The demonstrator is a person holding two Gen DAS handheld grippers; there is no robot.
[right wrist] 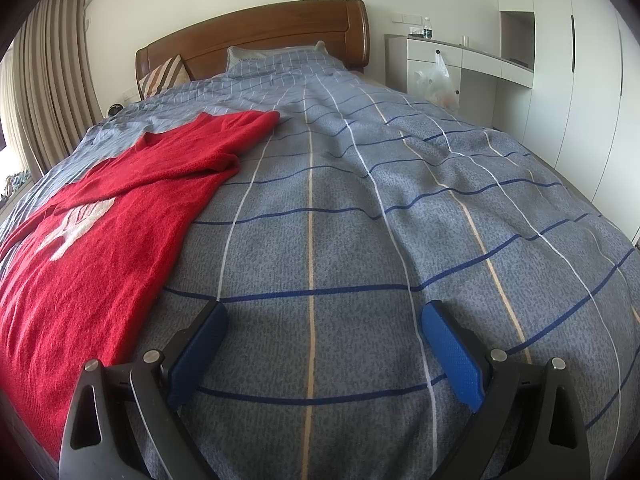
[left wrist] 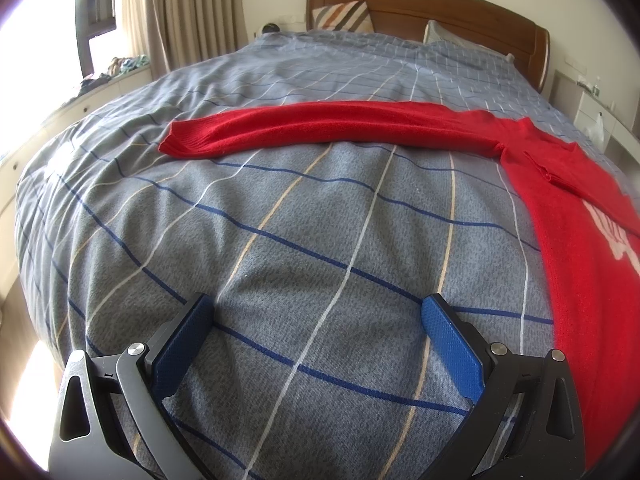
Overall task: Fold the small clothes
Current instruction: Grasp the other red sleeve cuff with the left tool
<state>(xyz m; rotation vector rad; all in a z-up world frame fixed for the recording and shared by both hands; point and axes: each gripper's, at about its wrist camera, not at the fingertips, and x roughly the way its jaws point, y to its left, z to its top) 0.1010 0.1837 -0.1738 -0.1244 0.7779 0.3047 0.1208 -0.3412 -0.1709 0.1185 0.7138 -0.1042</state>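
A red knit sweater [left wrist: 580, 216] with a white print lies flat on the blue checked bedcover [left wrist: 280, 208]. In the left wrist view one sleeve [left wrist: 320, 128] stretches out to the left across the bed. In the right wrist view the sweater body [right wrist: 92, 240] lies at the left, its other sleeve [right wrist: 224, 140] folded in over the chest. My left gripper [left wrist: 318, 312] is open and empty above the cover, left of the sweater. My right gripper [right wrist: 324, 320] is open and empty above the cover, right of the sweater.
A wooden headboard [right wrist: 256, 36] and pillows [left wrist: 344, 16] stand at the far end of the bed. Curtains [left wrist: 180, 8] and a window ledge lie to the left. A white desk with a plastic bag [right wrist: 436, 80] and wardrobes stand to the right.
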